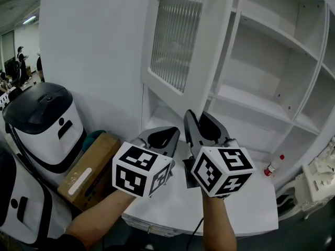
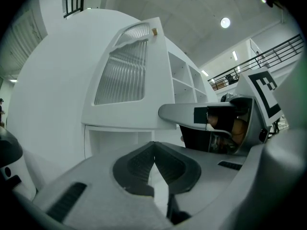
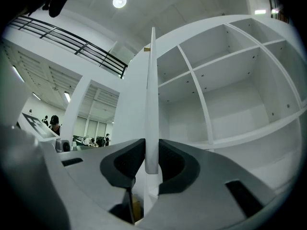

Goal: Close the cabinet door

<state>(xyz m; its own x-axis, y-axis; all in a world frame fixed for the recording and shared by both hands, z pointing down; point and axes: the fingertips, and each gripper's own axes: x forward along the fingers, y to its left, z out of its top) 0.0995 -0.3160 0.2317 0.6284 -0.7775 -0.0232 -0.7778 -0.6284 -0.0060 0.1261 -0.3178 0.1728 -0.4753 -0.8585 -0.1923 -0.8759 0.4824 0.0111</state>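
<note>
The white cabinet door (image 1: 175,41) with a ribbed glass panel stands swung open, in front of bare shelves (image 1: 272,61). My right gripper (image 1: 198,116) is at the door's lower free corner. In the right gripper view the door (image 3: 152,104) shows edge-on, and the right gripper (image 3: 151,157) is shut on that edge, a pad against each face. Just to its left, my left gripper (image 1: 170,132) is below the door's bottom rail. The left gripper (image 2: 153,145) is shut with nothing in it, facing the door's (image 2: 120,75) front. A small wooden knob (image 2: 154,31) sits near the door's top corner.
A white counter (image 1: 235,203) runs under the shelves, with a small red-capped bottle (image 1: 272,166) at its right. On the left stand a white and black machine (image 1: 44,124) and a cardboard box (image 1: 91,171). People stand far off at the left (image 1: 21,56).
</note>
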